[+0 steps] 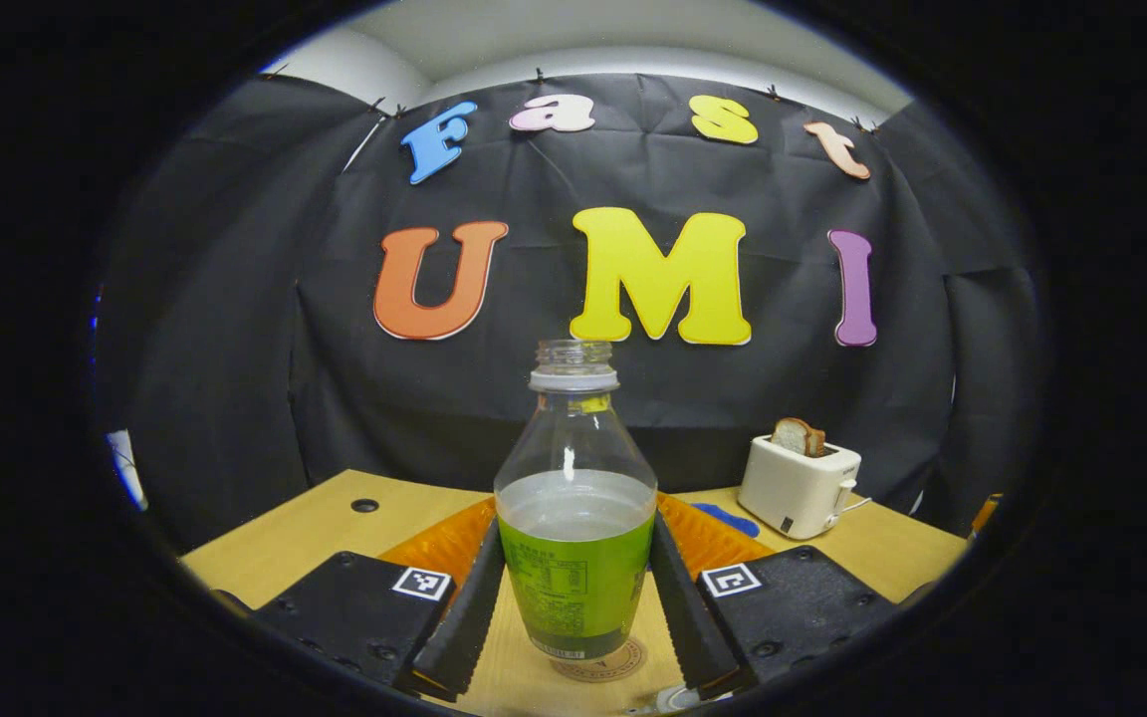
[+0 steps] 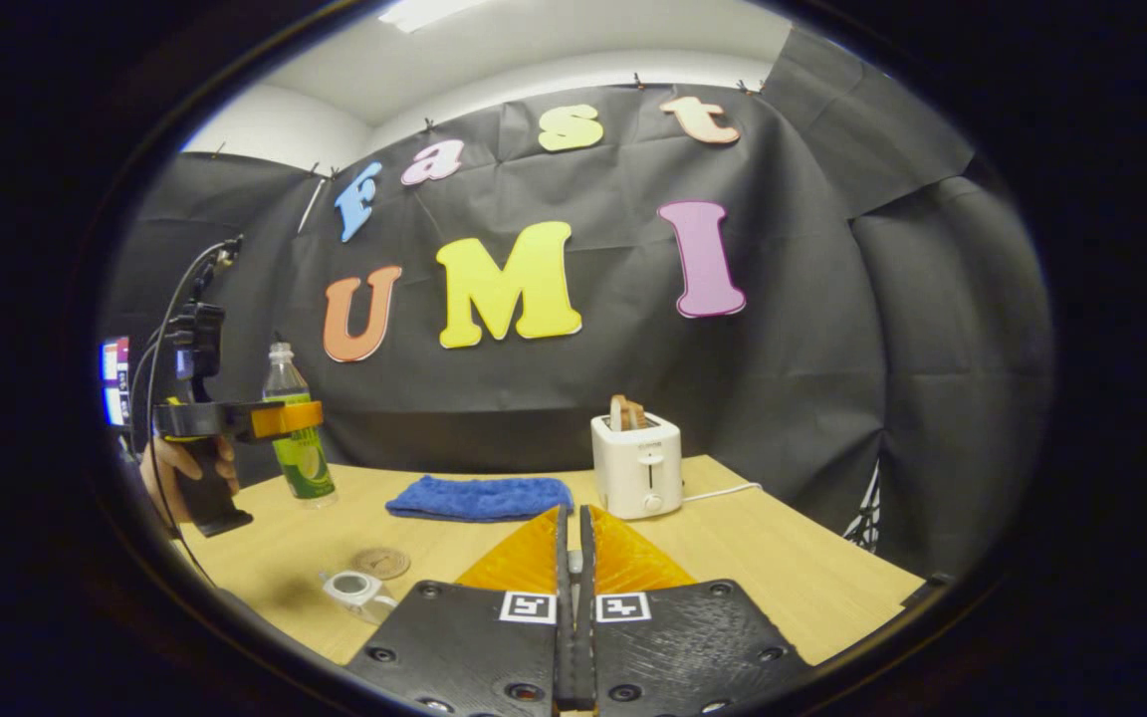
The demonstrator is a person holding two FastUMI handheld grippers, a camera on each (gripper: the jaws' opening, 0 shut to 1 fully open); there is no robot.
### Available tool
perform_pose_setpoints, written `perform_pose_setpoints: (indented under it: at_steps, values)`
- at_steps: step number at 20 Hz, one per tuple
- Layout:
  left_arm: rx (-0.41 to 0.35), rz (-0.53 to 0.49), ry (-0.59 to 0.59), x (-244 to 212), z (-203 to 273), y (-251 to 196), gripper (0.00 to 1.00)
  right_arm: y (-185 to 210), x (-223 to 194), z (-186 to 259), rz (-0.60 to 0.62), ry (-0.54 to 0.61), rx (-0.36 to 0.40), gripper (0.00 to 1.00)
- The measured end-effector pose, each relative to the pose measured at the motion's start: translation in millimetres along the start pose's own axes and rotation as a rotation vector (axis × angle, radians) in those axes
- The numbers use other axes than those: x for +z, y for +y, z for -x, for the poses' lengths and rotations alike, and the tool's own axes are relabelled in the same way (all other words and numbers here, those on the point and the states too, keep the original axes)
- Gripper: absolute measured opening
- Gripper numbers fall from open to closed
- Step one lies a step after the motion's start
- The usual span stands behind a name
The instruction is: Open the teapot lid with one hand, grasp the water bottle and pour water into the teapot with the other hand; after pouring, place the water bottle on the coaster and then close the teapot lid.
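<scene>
An uncapped water bottle [image 1: 574, 538] with a green label, about half full, stands upright between my left gripper's [image 1: 573, 607] fingers, which press on both its sides. A round coaster [image 1: 601, 665] peeks out just under its base. In the right gripper view a hand holds the left gripper [image 2: 287, 419] around the bottle [image 2: 297, 438] at the far left. The coaster [image 2: 381, 563] and the small glass teapot [image 2: 355, 589] lie nearer on the table. My right gripper [image 2: 573, 558] is shut, with a small pale piece, seemingly the teapot lid's knob [image 2: 573, 566], pinched between its fingers.
A white toaster [image 2: 636, 464] holding a slice of bread stands at the back of the wooden table [image 2: 783, 568], its cord running right. A blue cloth [image 2: 479, 497] lies left of it. The toaster [image 1: 799, 485] is to the right behind the bottle.
</scene>
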State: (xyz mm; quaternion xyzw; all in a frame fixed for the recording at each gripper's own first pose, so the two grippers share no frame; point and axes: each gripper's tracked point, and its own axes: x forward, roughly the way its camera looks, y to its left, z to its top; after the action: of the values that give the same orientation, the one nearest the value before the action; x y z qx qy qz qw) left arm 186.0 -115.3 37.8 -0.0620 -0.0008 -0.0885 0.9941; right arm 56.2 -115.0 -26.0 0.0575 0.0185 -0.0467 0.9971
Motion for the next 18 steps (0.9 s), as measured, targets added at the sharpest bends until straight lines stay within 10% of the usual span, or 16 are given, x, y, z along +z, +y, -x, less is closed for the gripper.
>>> perform_pose_setpoints:
  at_steps: [18]
  values:
    - [-0.107, 0.001, 0.066, -86, -30, -27, 0.78, 12, -16, -7, 0.023, 0.041, 0.017, 0.0]
